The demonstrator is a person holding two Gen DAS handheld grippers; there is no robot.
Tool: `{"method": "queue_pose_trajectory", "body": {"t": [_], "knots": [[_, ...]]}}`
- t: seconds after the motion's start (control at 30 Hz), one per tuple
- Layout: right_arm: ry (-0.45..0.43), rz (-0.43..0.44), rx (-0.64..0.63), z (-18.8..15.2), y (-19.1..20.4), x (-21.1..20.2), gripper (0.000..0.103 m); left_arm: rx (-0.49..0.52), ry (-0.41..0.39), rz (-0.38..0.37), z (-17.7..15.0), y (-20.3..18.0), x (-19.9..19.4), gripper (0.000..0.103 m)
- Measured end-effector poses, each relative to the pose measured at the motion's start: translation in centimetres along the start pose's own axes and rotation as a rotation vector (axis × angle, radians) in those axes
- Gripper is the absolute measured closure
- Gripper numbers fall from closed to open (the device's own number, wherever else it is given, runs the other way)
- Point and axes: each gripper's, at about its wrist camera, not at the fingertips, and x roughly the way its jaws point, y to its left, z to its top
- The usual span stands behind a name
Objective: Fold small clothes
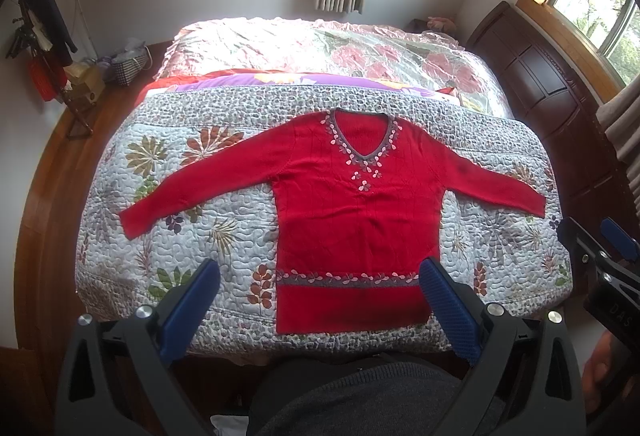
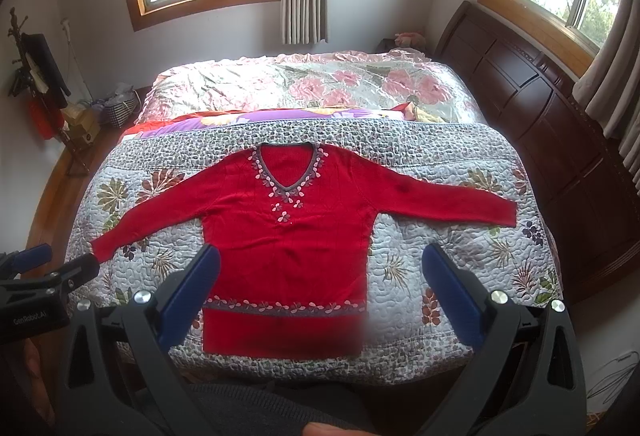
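Note:
A red V-neck sweater (image 1: 344, 196) (image 2: 288, 236) with pink leaf trim lies flat and face up on the quilted floral bedspread (image 1: 200, 236) (image 2: 440, 276), both sleeves spread outward, hem toward me. My left gripper (image 1: 320, 272) hovers open above the hem end, holding nothing. My right gripper (image 2: 320, 256) is also open and empty, held above the sweater's lower body. In the left wrist view the right gripper (image 1: 600, 244) shows at the right edge, beyond the right cuff. In the right wrist view the left gripper (image 2: 60, 264) appears at the left edge, next to the left cuff.
The bed's far half carries a pink flowered cover (image 1: 320, 44) and a purple sheet (image 1: 280, 80). A dark wooden headboard (image 2: 540, 108) runs along the right. A coat stand (image 1: 44, 48) and bags (image 1: 124, 64) sit left on the wooden floor. A person's grey-clothed lap (image 1: 360, 396) is at the bottom.

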Motion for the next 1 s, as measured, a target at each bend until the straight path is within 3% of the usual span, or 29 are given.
{"method": "queue_pose_trajectory", "body": {"t": [1.0], "knots": [[0.013, 0.009, -0.015, 0.8, 0.9, 1.3, 0.003, -0.014, -0.007, 0.01, 1.0, 0.5, 0.3, 0.004]]}}
